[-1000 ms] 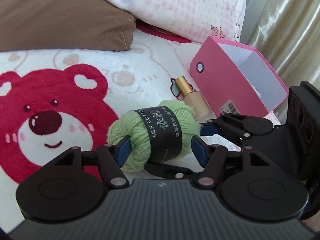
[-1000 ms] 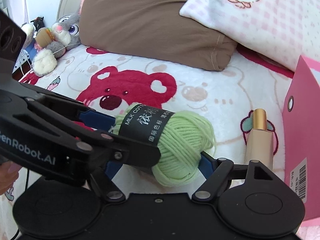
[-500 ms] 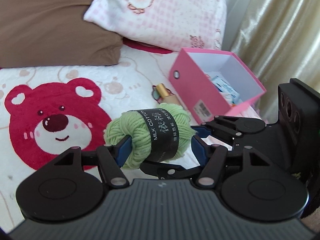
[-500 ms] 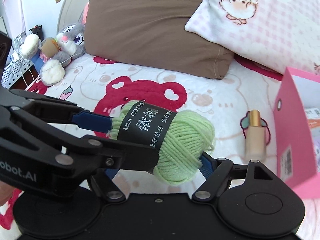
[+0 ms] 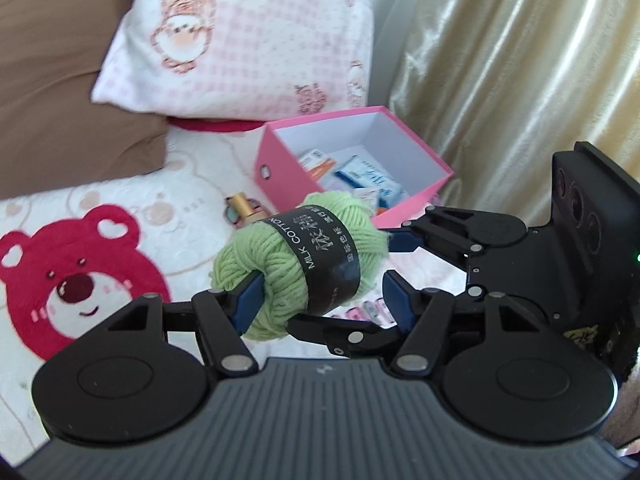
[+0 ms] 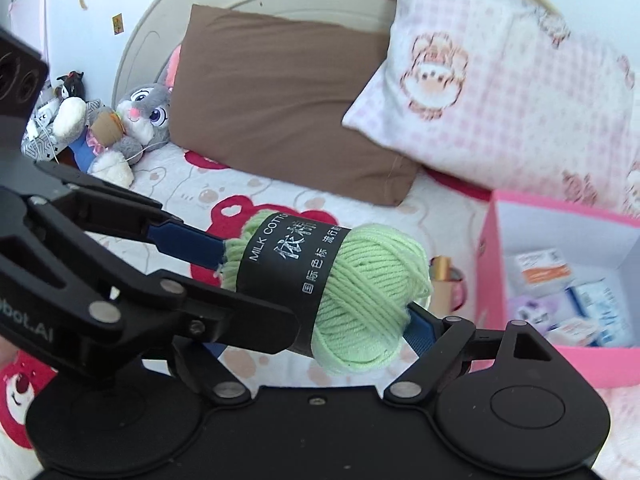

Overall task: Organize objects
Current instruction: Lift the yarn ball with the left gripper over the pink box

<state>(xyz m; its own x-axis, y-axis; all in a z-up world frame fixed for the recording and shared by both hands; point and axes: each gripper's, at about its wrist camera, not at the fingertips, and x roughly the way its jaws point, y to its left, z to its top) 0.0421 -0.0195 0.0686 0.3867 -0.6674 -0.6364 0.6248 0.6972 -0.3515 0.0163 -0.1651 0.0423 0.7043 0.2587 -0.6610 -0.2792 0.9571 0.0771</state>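
Observation:
A light green yarn ball (image 5: 296, 268) with a black paper band hangs in the air above the bed, also in the right wrist view (image 6: 344, 292). My left gripper (image 5: 320, 300) and my right gripper (image 6: 316, 312) both press on it, one from each side, so it is held between the two tools. How each pair of jaws closes on it is partly hidden by the yarn. The open pink box (image 5: 280, 168) with several small packets inside stands beyond the yarn, at the right in the right wrist view (image 6: 492, 264). A gold-capped bottle (image 5: 242, 204) lies on the blanket beside the box.
The bed has a white blanket with red bear prints (image 5: 76, 280). A brown pillow (image 6: 288, 108) and a pink checked pillow (image 6: 500, 88) lie at the headboard. Plush toys (image 6: 132, 120) sit at the far left. A gold curtain (image 5: 520, 80) hangs right of the box.
Both grippers have lifted the yarn ball higher off the blanket. The box's inside and its packets now show.

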